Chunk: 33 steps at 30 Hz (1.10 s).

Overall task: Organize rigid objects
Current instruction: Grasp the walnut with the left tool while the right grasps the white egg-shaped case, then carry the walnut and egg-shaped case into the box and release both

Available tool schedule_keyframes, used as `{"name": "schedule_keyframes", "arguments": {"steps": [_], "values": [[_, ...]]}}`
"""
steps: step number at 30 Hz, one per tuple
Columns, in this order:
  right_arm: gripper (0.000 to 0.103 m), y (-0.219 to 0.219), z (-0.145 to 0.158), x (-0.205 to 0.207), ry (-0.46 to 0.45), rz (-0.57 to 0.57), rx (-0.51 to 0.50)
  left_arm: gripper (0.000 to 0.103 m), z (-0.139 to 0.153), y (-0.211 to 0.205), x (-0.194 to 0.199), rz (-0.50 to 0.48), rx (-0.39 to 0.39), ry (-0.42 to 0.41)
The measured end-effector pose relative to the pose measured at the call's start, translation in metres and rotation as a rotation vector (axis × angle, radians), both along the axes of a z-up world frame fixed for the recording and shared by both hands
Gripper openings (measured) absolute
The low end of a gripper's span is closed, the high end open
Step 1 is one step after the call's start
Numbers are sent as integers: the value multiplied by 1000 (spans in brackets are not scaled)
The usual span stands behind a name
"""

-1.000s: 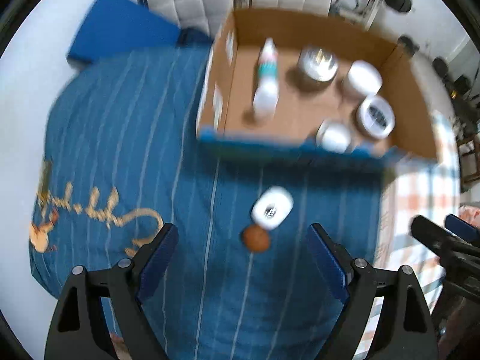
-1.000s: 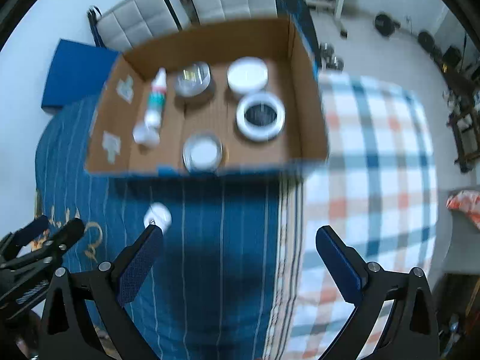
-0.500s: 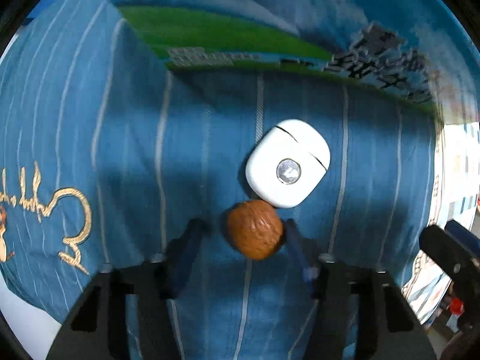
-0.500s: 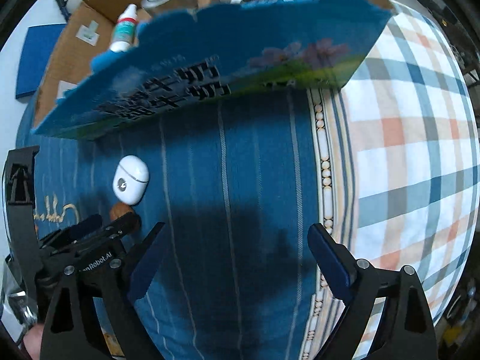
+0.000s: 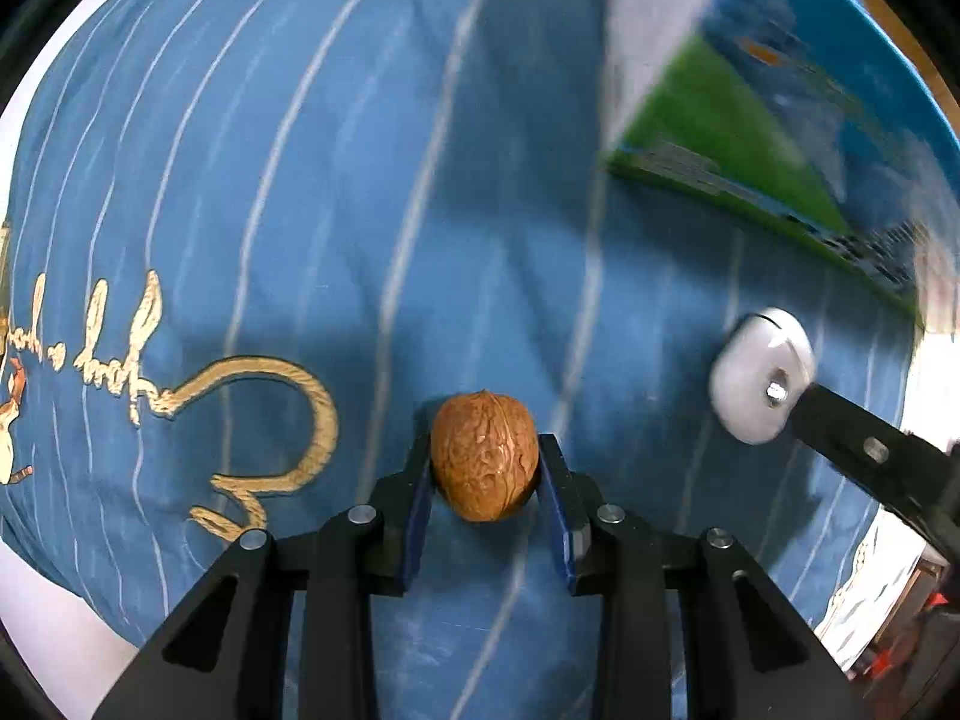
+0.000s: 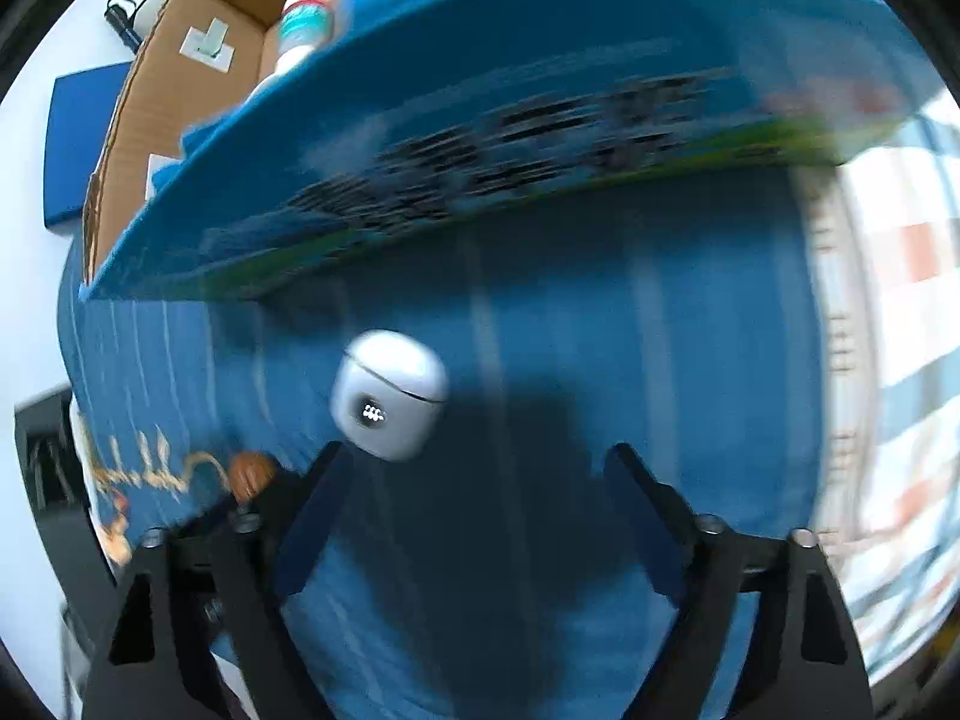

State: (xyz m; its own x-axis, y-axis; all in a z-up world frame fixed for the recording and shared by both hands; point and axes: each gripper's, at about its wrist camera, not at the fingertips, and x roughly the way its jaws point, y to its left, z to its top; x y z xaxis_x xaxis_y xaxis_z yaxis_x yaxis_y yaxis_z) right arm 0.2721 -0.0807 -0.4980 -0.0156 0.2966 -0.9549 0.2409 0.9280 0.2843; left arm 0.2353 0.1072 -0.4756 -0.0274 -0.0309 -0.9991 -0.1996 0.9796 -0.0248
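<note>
**Walnut gripped, earbud case next in line**

The left gripper [image 5: 485, 474] is clenching the walnut [image 5: 483, 455] between its blue pads, the nut sitting just above the striped blue cloth [image 5: 288, 192]. The right gripper [image 6: 474, 483] is spreading its jaws wide and lining up on the white earbud case [image 6: 389, 393], which is lying on the cloth at about 11 o'clock from the jaw gap, nearer the left finger than the right.

The pick-up step is in hand. Next, I judge, the left gripper is needing to lift and carry the walnut to the cardboard box [image 6: 180, 60] at 1 o'clock, while the right one is needing to shift left and centre before closing.

The left view is showing the grip on the nut closely, with the case off at 3 o'clock touching, or perhaps only overlapping, a black finger. Only the right view is showing inside the box, where a small white bottle [image 6: 305, 21] is standing; blur is hiding the rest.
</note>
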Motion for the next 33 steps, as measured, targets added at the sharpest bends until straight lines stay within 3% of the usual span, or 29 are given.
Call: {"name": "schedule_keyframes", "arguments": {"steps": [4,5,6,11,21,26,33], "values": [[70,27,-19,7,10,-38,-2,30,-1,11,-1,21,-13,3],[68,35,-15,7,-20,-25,-40,30,1,16,1,21,-16,4],[56,40,-15,7,-16,-7,-63,30,1,16,0,20,-21,3],[50,43,-13,-6,15,93,-122,30,10,17,5,-23,-27,-1],[50,-43,-8,-85,129,291,-234,30,21,-85,-40,-192,-68,12],[50,-78,-4,-106,117,242,-220,30,12,-127,-57,-239,-79,55],[50,-123,7,-98,113,151,-208,30,7,-149,-60,-250,-43,72]]}}
